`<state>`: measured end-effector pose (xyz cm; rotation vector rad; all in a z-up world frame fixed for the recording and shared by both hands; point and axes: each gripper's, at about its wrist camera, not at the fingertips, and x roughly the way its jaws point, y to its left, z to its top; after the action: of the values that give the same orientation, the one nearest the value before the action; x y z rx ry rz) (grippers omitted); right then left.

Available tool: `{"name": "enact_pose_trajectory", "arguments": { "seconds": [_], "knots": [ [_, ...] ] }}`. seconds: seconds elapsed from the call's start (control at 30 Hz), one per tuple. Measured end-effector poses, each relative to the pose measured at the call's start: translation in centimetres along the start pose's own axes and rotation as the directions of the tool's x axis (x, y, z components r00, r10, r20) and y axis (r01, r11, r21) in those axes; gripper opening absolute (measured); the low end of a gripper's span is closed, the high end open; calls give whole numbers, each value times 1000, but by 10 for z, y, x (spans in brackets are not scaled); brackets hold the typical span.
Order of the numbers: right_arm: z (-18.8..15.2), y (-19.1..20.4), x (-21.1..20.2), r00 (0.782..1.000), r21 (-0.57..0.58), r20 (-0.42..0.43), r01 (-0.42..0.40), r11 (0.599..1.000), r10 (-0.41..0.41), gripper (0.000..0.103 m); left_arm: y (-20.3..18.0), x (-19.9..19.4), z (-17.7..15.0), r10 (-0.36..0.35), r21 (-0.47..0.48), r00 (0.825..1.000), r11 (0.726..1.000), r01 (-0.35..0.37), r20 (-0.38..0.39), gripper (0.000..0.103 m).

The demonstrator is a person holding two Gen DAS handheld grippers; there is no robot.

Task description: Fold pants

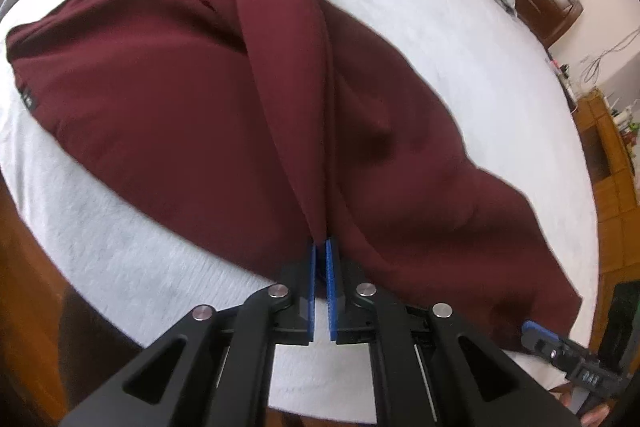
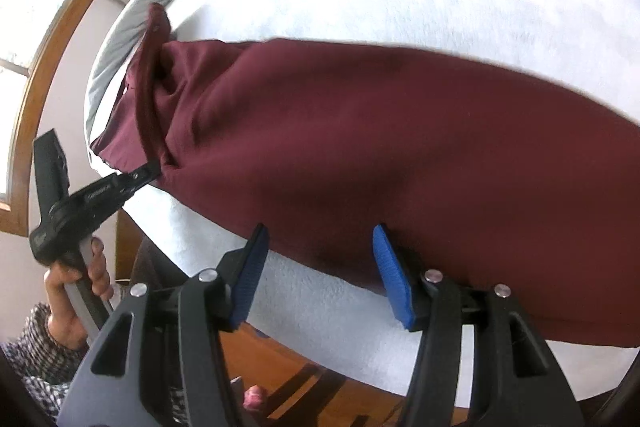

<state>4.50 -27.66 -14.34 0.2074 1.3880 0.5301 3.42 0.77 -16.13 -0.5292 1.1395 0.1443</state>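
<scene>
Both grippers tilt steeply down over the bed [image 1: 460, 39]. Left gripper [image 1: 322, 247], held by a hand [image 2: 74, 291] in a checked sleeve, is clamped on a raised fold of the maroon pants [image 1: 168, 99]. Right gripper [image 2: 320, 247] stands approx. half open at the pants' near edge, nothing pinched. Pants lie spread across the white sheet.
</scene>
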Motion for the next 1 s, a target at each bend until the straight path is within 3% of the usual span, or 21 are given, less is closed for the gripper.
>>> {"name": "enact_pose_trajectory", "arguments": {
  "seconds": [0.03, 0.13, 0.23, 0.3, 0.33, 0.43, 0.5, 0.63, 0.7, 0.73, 0.83, 0.9, 1.0],
  "knots": [
    [-1, -2, 3, 1000, -7, -12, 17, 1000, -17, 63, 2, -5, -10, -1, 10, 1000, 1000, 1, 2, 5],
    [-3, -3, 20, 995, -6, -58, 76, 997, -76, 60, 2, 8, -6, 20, 13, 1000, 1000, -20, -19, 7],
    [2, 2, 9, 996, -4, -59, 74, 997, -74, 61, 11, -1, -6, -32, -26, 999, 999, 31, -17, 15],
    [7, 9, -1, 997, -14, -41, 65, 998, -66, 61, 23, -17, -3, -63, -68, 998, 996, 63, 0, 50],
    [11, 16, -8, 999, -34, -25, 37, 999, -38, 61, 29, -24, -2, -76, -84, 997, 994, 77, 17, 53],
    [36, 49, -7, 998, -94, -28, -51, 994, 49, 62, 45, -37, 10, -47, -80, 996, 995, 53, 71, 53],
    [55, 75, 5, 995, -136, -46, -91, 986, 86, 62, 61, -40, 23, 26, -51, 995, 998, -21, 96, 53],
    [111, 130, 50, 976, -179, -105, -206, 962, 190, 62, 102, -31, 50, 164, -41, 985, 986, -162, 45, 52],
    [132, 149, 71, 964, -162, -128, -254, 954, 235, 61, 122, -23, 62, 127, -52, 992, 991, -127, 11, 35],
    [144, 159, 84, 958, -150, -143, -270, 951, 249, 61, 128, -23, 66, 112, -61, 994, 992, -112, 5, 34],
    [164, 182, 113, 939, -119, -184, -316, 941, 292, 61, 134, -33, 75, 119, -58, 992, 992, -116, 53, 38],
    [175, 189, 128, 940, -102, -194, -304, 947, 281, 59, 138, -41, 81, 137, -57, 986, 990, -132, 95, 45],
    [179, 204, 150, 943, -88, -205, -286, 954, 263, 38, 152, -42, 91, 172, -63, 978, 984, -165, 118, 46]
  ]
}}
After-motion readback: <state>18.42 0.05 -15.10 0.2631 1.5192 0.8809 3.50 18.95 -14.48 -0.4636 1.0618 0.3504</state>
